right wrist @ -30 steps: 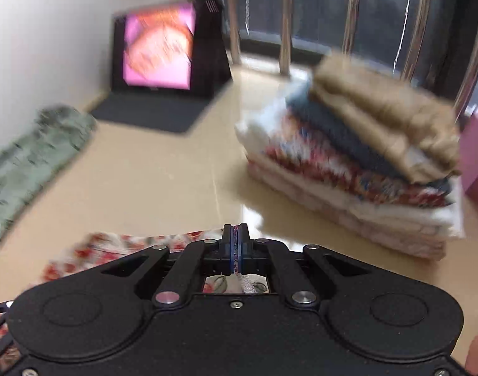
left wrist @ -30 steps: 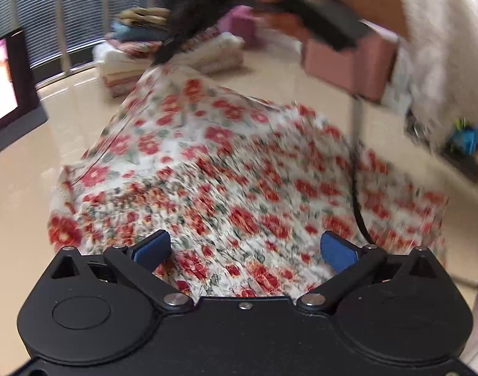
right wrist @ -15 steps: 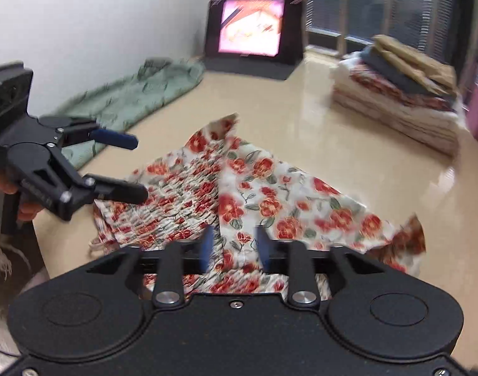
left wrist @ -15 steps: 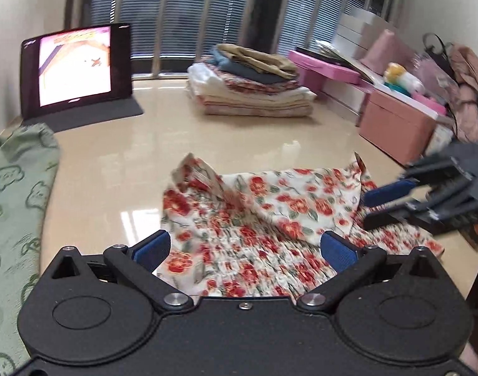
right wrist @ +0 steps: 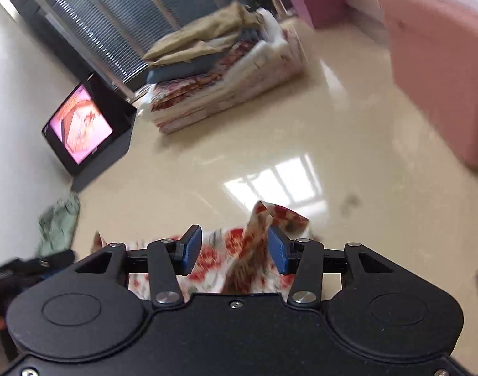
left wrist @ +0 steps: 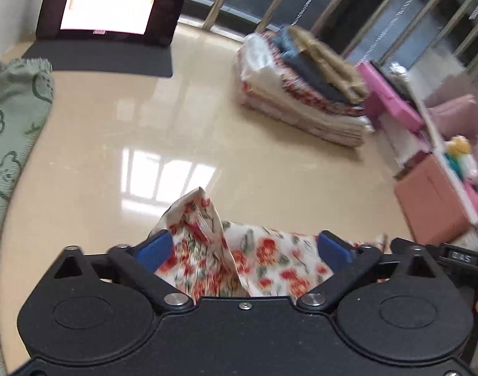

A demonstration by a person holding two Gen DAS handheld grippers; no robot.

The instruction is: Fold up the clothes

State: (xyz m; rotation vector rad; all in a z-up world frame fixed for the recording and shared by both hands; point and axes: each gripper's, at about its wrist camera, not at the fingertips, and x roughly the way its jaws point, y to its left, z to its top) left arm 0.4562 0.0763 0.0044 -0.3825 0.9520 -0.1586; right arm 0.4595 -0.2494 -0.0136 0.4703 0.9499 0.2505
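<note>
Floral garment (left wrist: 257,260) low on the tabletop (left wrist: 207,144), thin, limp, likely slippery; left gripper (left wrist: 243,249) just narrowing, unclamped; right gripper (right wrist: 234,249) half-open around a raised fold; pinch hem corners

glossy beige table (left wrist: 207,119) bears floral garment (left wrist: 264,260), folded stack (left wrist: 304,91), tablet (left wrist: 113,3).
</note>
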